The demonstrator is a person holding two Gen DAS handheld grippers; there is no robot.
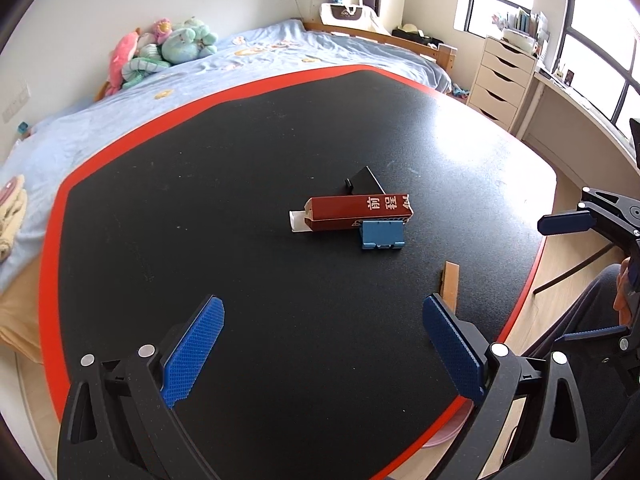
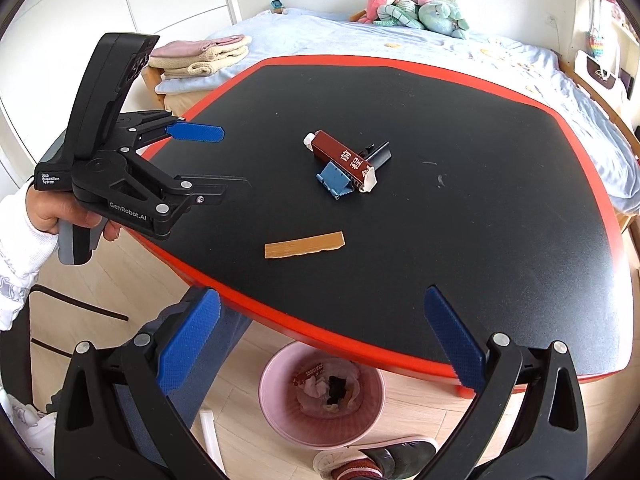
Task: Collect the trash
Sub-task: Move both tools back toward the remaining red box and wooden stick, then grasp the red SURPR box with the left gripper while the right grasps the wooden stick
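- The pink bin (image 2: 322,400) under the desk (image 2: 460,240) edge is already holding scraps, so part of the collecting looks done.
- A red carton (image 2: 342,158), a blue clip (image 2: 334,184), a black piece (image 2: 378,154) and a tan strip (image 2: 304,245) are lying on the desk.
- The left tongs (image 1: 322,354) and the right tongs (image 2: 320,340) are both hanging apart, gripping nothing.

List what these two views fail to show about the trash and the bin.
- Black box: mostly hidden behind the red carton in both views.
- Blue piece: partly under the carton; what it is stays unclear.
- Pink bin: left wrist view shows only a sliver under the table; right wrist view cuts its far rim.
- Bin contents: too crumpled to identify.
- Wood strip: near end hidden by a left gripper finger.
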